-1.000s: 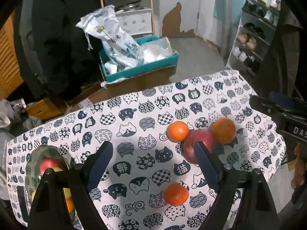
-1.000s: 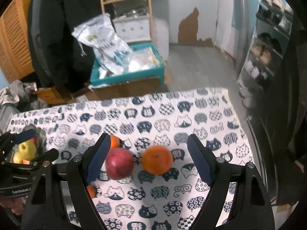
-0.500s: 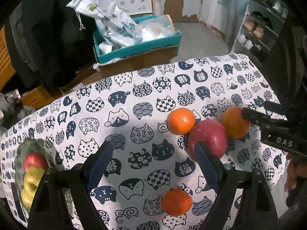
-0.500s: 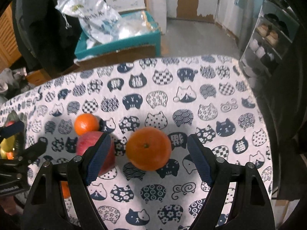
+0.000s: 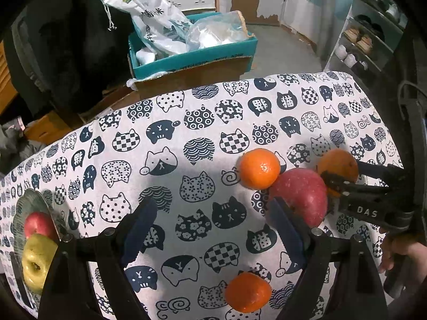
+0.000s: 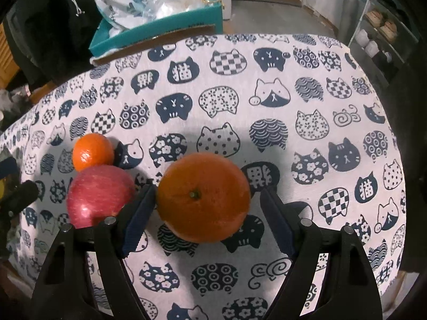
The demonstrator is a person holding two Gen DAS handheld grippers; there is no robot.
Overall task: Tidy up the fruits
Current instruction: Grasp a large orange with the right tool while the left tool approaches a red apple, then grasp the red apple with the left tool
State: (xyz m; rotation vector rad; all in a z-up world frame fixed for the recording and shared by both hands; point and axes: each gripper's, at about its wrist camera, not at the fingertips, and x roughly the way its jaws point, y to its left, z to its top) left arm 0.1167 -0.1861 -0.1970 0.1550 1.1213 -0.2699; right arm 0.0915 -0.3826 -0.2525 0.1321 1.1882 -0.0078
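Left-edge plate (image 5: 20,208) partly tool-hidden

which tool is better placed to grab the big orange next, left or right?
Right. The right tool is open and already straddles the big orange, with one pad on either side. The left tool is also open, over bare cloth beside the red apple.

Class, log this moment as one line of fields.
right hand-held gripper: open, straddling large orange | left hand-held gripper: open, empty | red apple: beside large orange | stage: pre-grasp
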